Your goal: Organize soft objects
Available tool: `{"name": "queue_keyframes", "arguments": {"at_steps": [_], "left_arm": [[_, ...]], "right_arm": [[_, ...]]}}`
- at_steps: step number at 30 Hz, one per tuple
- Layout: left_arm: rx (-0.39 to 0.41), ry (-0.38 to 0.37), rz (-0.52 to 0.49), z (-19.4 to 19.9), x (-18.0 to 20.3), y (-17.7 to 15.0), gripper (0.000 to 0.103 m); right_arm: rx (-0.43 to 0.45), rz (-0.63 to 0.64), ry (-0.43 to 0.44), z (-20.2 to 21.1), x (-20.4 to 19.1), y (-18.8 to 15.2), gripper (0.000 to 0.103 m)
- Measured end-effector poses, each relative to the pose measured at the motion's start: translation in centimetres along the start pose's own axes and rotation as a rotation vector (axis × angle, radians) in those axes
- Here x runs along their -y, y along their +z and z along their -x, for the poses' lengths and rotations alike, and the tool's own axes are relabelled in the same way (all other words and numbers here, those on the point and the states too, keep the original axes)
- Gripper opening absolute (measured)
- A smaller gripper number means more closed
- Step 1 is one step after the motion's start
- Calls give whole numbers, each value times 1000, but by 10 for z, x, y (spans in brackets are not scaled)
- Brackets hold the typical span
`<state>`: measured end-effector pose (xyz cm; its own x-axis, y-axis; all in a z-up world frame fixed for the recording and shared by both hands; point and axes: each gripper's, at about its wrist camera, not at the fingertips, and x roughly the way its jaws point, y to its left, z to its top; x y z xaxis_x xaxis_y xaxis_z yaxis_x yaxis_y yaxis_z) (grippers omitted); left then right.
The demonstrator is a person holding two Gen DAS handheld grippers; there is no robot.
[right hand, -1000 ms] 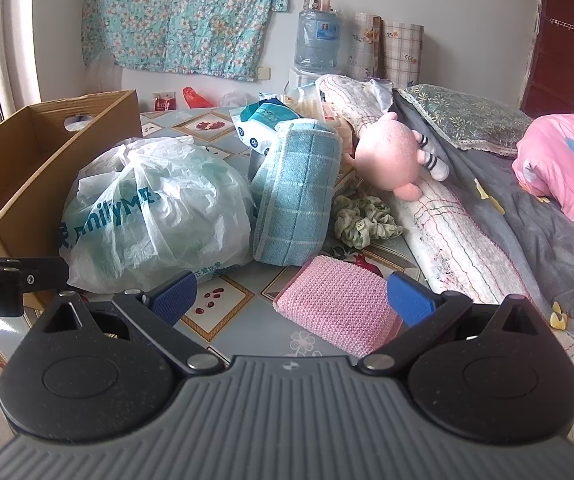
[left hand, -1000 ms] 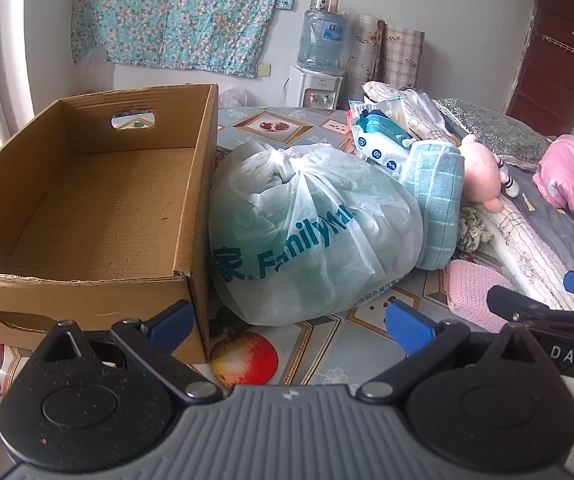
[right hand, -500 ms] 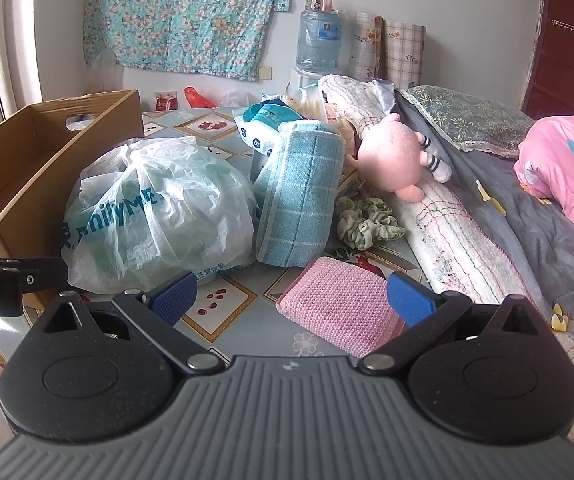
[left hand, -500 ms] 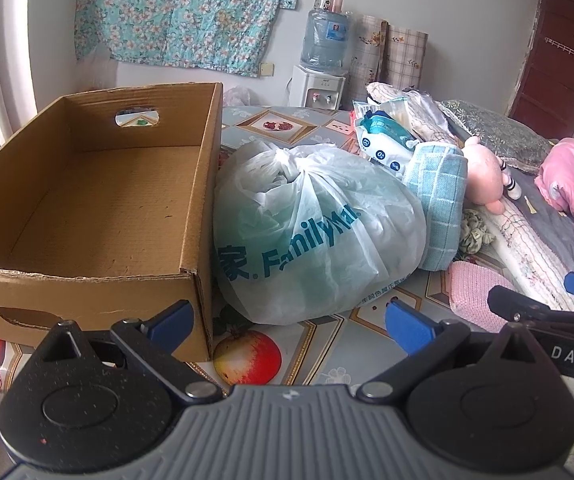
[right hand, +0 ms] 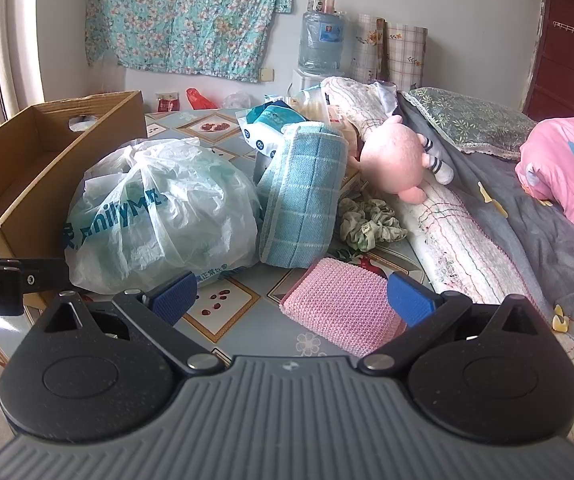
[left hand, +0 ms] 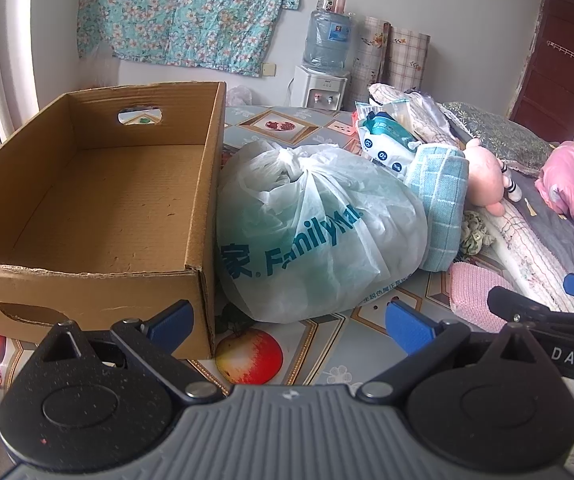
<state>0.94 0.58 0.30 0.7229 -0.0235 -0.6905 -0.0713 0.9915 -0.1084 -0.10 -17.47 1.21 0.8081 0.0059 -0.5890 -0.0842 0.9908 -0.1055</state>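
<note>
The left gripper hung low over the near edge of the tabletop, its blue fingers spread wide apart with nothing between them. Straight ahead of it a knotted white plastic bag with teal lettering sat on the tabletop, pressed against the right wall of an open cardboard box, whose inside was bare. The right gripper hovered further to the right, its fingers likewise wide apart and holding nothing. Just beyond its fingers a folded pink knitted cloth lay flat on the tabletop, near the edge by the bed. Behind the cloth a rolled teal checked towel stood leaning against the bag, and a green scrunchie lay just to the right of the towel. A pink plush toy rested on a rolled white blanket along the bed's side, and a pack of wet wipes stood behind the towel. In the left wrist view the tip of the right gripper showed at the right edge, beside the pink cloth. A water dispenser stood against the far wall under a flowered fabric.
</note>
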Motion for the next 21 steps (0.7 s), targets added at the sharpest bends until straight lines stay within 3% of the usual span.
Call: {"name": "queue_keyframes", "arguments": {"at_steps": [21], "left_arm": [[-11,-5,9,2,-4,-3,103]], "right_arm": [[-1,-2,0,-2,-1,0,102]]}}
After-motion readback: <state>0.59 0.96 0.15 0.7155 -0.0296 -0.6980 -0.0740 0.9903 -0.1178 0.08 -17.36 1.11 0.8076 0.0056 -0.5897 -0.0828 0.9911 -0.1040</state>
